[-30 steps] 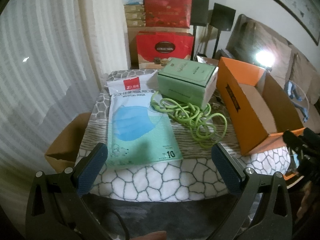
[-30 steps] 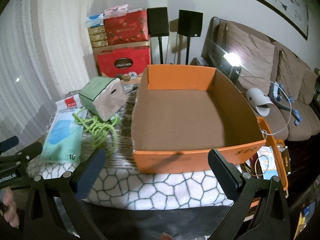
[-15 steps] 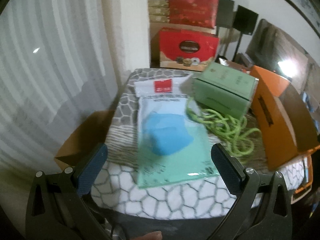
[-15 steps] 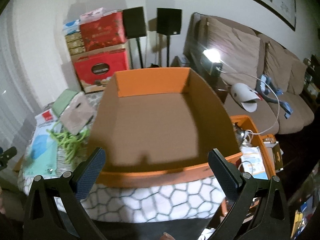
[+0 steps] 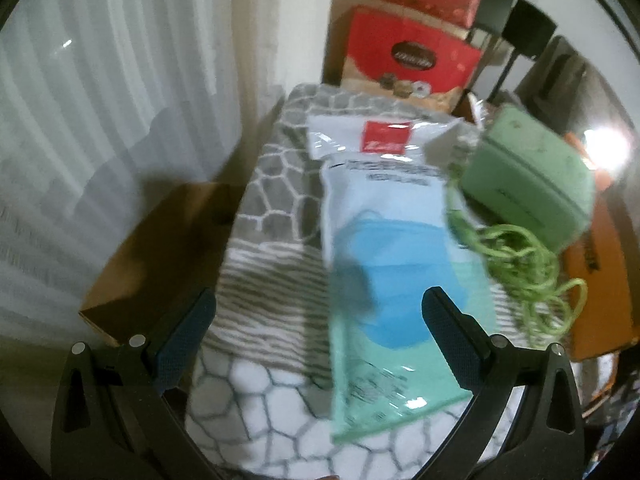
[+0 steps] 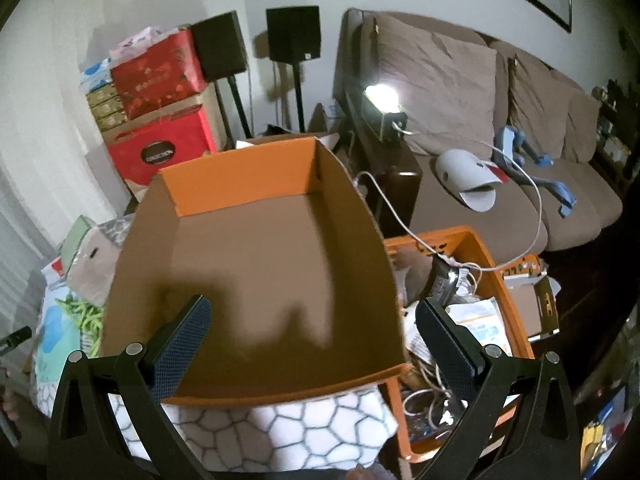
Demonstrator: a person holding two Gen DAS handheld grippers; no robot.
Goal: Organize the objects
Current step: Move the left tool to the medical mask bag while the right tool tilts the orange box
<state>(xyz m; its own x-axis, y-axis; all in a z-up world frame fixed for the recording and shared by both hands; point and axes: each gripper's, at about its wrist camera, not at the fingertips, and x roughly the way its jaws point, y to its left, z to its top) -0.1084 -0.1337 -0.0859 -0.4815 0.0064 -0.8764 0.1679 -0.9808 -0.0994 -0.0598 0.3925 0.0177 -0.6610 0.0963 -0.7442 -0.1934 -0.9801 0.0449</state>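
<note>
A pack of blue medical masks [image 5: 396, 264] lies on the patterned cloth-covered table [image 5: 276, 208]. A green box [image 5: 528, 184] and a tangle of green cord [image 5: 528, 272] lie to its right. My left gripper [image 5: 318, 324] is open and empty, just above the near end of the mask pack. An empty orange cardboard box [image 6: 256, 264] stands on the table's right part. My right gripper [image 6: 310, 332] is open and empty, over the box's near rim. The green box [image 6: 82, 256], cord [image 6: 86, 316] and mask pack [image 6: 54, 336] show at the left in the right wrist view.
A brown cardboard box [image 5: 160, 256] sits left of the table by the curtain. Red gift boxes [image 5: 412, 56] are stacked behind. An orange crate [image 6: 476, 320] of cables and papers stands right of the table, by a brown sofa [image 6: 500, 152].
My left gripper has moved forward and left, closer over the mask pack. My right gripper has moved forward and right, over the orange box's near rim. Both stay open.
</note>
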